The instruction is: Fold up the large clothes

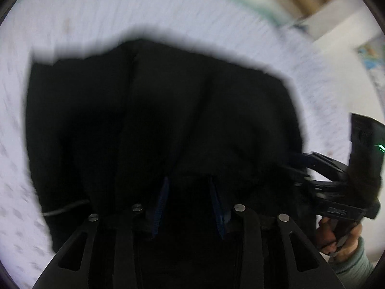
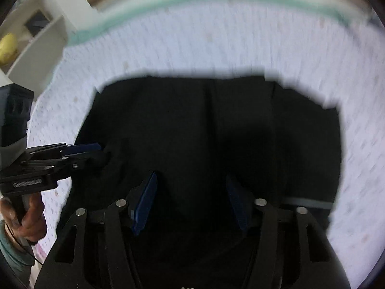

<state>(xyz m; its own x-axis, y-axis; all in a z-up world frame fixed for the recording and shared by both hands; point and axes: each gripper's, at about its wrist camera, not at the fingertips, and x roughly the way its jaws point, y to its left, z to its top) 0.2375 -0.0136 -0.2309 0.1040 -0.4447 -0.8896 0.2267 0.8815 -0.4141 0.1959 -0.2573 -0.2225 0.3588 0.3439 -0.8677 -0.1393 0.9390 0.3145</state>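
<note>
Risk: the dark garment [image 2: 211,125] is soft and layered, so a careless pinch may lift one layer only and drag the fold askew. Left gripper [image 1: 190,204] and right gripper [image 2: 190,200]: jaws apart, nothing clamped. Garment lies folded, roughly squared, on the pale patterned bed sheet [image 2: 216,43], black, creased lengthwise

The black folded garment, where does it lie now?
The black folded garment lies on the white patterned bedsheet, directly below both grippers in both wrist views; the sheet's green border runs beyond its far edge.
</note>
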